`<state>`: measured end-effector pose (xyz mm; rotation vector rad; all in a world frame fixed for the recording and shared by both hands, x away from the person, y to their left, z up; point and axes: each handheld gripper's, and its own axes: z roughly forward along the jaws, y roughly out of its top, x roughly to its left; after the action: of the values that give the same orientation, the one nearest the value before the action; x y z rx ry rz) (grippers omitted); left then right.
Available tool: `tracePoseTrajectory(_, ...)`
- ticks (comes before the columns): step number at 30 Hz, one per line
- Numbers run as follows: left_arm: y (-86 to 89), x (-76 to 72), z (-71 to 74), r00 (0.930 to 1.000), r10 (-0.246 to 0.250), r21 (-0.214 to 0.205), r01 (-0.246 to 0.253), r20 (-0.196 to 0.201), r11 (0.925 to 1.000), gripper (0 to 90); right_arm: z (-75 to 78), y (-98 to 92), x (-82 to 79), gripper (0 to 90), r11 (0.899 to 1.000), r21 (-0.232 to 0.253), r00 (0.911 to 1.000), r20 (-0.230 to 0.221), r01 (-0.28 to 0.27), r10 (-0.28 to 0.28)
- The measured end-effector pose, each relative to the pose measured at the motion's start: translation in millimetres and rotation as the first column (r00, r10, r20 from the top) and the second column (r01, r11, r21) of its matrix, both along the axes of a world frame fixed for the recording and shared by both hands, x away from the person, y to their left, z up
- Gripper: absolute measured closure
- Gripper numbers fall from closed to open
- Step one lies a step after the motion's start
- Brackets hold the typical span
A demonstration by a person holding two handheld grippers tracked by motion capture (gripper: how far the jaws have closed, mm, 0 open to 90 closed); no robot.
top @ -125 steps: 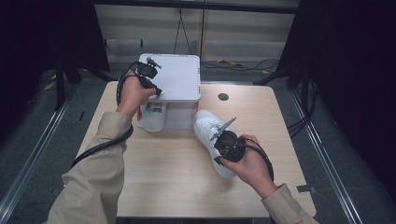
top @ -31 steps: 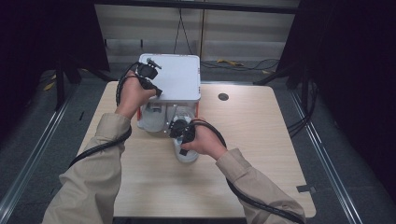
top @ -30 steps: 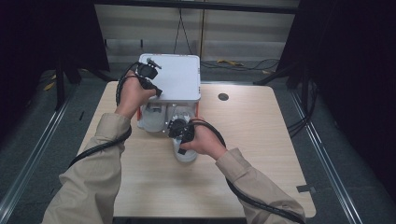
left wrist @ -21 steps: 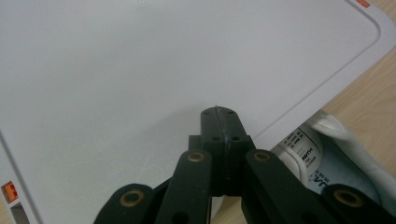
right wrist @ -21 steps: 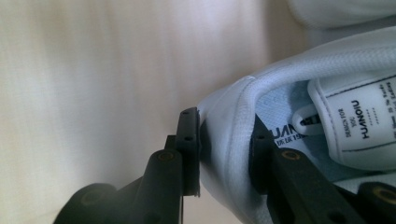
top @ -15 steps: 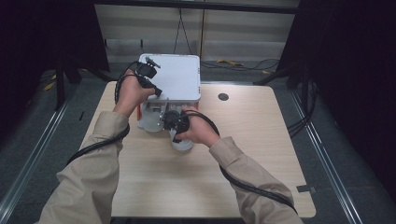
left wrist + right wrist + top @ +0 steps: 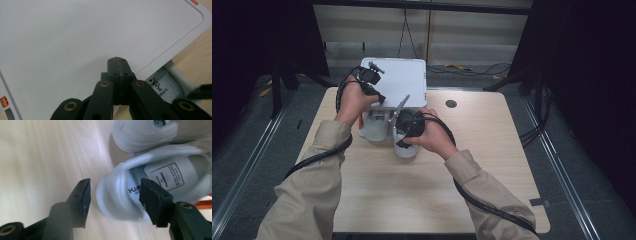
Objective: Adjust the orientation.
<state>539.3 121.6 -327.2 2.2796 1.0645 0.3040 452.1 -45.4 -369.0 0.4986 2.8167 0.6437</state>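
Where the lid [image 7: 399,80] overhangs, both shoes' [image 7: 160,177] toes hide.

Two white shoes [image 7: 140,187] lie on one wooden table [image 7: 492,165]. One white box lid [image 7: 399,80] is there, and two grippers, one in each of two hands.

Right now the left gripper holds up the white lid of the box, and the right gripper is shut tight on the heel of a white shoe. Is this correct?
Not quite. The right gripper is open: the right gripper view shows its jaws standing apart on either side of the white shoe heel, having just been opening. The left gripper is shut at the white lid.
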Motion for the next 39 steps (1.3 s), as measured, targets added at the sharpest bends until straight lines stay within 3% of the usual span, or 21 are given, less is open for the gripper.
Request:
tracePoseTrajectory(2,0.2,-0.4,0.1,1.0000,-0.001,0.002,0.001,0.002,1.0000,90.0,9.0,-3.6,-11.0,44.9,1.000,0.018,0.9999,0.010,0.008,-0.008)
tracePoseTrajectory(3,0.3,-0.5,0.0,1.0000,0.000,0.000,0.000,0.002,1.0000,90.0,11.7,-5.9,-19.4,51.0,1.000,0.026,1.0000,-0.002,-0.007,0.007)
tracePoseTrajectory(6,0.1,-0.7,-0.1,1.0000,0.003,0.000,-0.003,0.003,1.0000,90.0,7.6,-6.7,-25.9,57.4,1.000,0.006,0.9997,-0.021,-0.015,0.015)
tracePoseTrajectory(7,-0.2,-0.6,-0.1,1.0000,0.003,-0.001,-0.003,0.003,1.0000,90.0,4.5,-6.6,-27.6,58.6,1.000,-0.007,0.9994,-0.033,-0.009,0.009)
tracePoseTrajectory(9,-0.6,-0.5,-0.1,1.0000,0.002,-0.001,-0.002,0.002,1.0000,90.0,-6.9,-7.2,-28.8,70.4,1.000,-0.011,0.9990,-0.043,-0.010,0.010)
tracePoseTrajectory(10,-0.8,-0.4,0.0,1.0000,0.002,-0.001,-0.002,0.001,1.0000,90.0,-18.9,-7.2,-26.5,79.5,1.000,-0.009,0.9976,-0.068,0.008,-0.008)
tracePoseTrajectory(14,0.4,0.4,-0.1,1.0000,0.002,-0.007,-0.002,-0.005,1.0000,90.0,-35.2,-6.0,-21.3,89.4,1.000,-0.010,0.9965,-0.079,0.028,-0.029)
tracePoseTrajectory(16,1.0,0.5,-0.6,1.0000,0.001,-0.017,-0.002,-0.004,0.9999,90.0,-47.1,-3.8,-15.8,90.0,0.996,0.013,0.9914,-0.100,0.087,-0.085)
tracePoseTrajectory(19,1.7,0.5,-0.8,1.0000,0.000,-0.019,0.000,-0.003,0.9998,90.0,-51.1,-3.0,-12.3,90.0,0.993,0.027,0.9888,-0.102,0.112,-0.109)
tracePoseTrajectory(21,2.2,0.9,-1.1,1.0000,-0.001,-0.025,0.001,-0.003,0.9997,90.0,-52.4,-3.0,-9.5,90.0,0.989,0.047,0.9818,-0.137,0.139,-0.132)
tracePoseTrajectory(27,-0.3,0.1,-0.4,1.0000,0.002,-0.007,-0.002,0.000,1.0000,90.0,-49.0,-3.1,-9.4,90.0,0.989,0.005,0.9839,-0.107,0.145,-0.144)
tracePoseTrajectory(32,-0.2,0.2,0.1,1.0000,0.001,0.000,-0.001,-0.002,1.0000,90.0,-46.0,-3.0,-3.9,90.0,0.986,0.036,0.9828,-0.094,0.163,-0.159)
tracePoseTrajectory(35,-0.6,0.3,0.2,1.0000,0.000,0.003,0.000,-0.003,1.0000,90.0,-45.7,2.4,1.8,90.0,0.987,0.022,0.9848,-0.078,0.157,-0.155)
tracePoseTrajectory(38,-1.5,0.3,0.4,1.0000,0.000,0.007,0.000,-0.004,1.0000,90.0,-47.1,6.4,8.0,90.0,0.985,0.037,0.9831,-0.082,0.167,-0.164)
tracePoseTrajectory(39,-1.5,0.3,0.5,1.0000,0.000,0.008,0.000,-0.004,1.0000,90.0,-48.8,10.2,13.4,90.0,0.986,0.038,0.9852,-0.064,0.162,-0.159)
